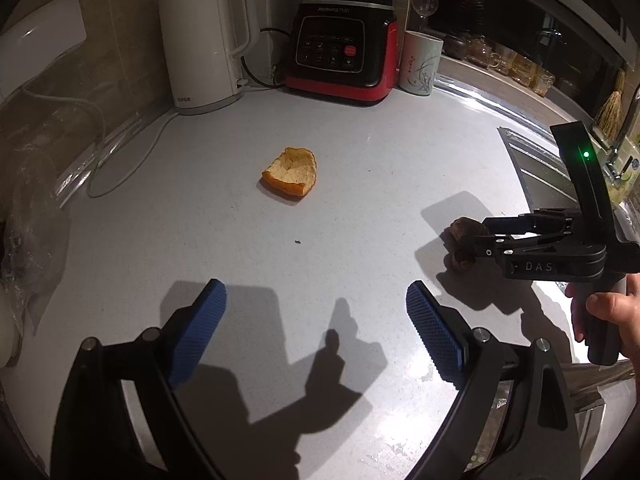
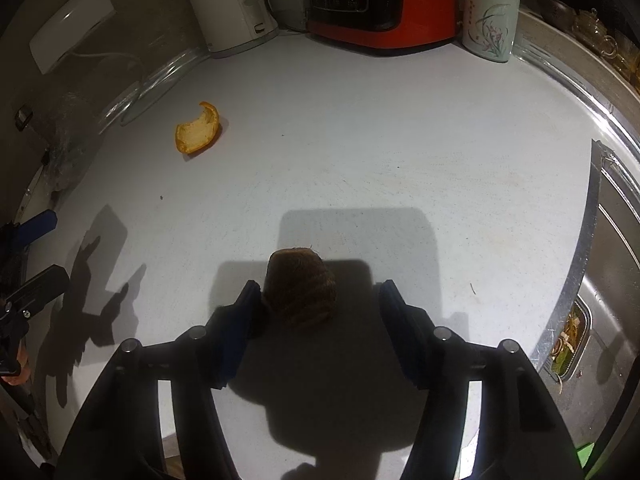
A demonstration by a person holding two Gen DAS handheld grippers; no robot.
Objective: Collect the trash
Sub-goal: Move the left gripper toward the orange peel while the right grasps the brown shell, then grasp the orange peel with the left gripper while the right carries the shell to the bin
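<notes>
An orange peel (image 1: 291, 176) lies on the white countertop (image 1: 360, 152), ahead of my left gripper (image 1: 316, 332), which is open and empty above the counter. The peel also shows in the right wrist view (image 2: 197, 129) at far left. A brown striped scrap (image 2: 302, 288) lies on the counter between the open fingers of my right gripper (image 2: 320, 304), against the left finger; the right finger stands apart from it. In the left wrist view the right gripper (image 1: 470, 242) is at the right with the brown scrap (image 1: 460, 236) at its tips.
At the back stand a white kettle (image 1: 204, 46), a red-and-black blender base (image 1: 340, 56) and a patterned mug (image 1: 420, 64). A steel sink (image 2: 612, 280) with food scraps in its strainer (image 2: 568, 344) lies at right. A crumpled clear plastic bag (image 1: 32, 216) sits at left.
</notes>
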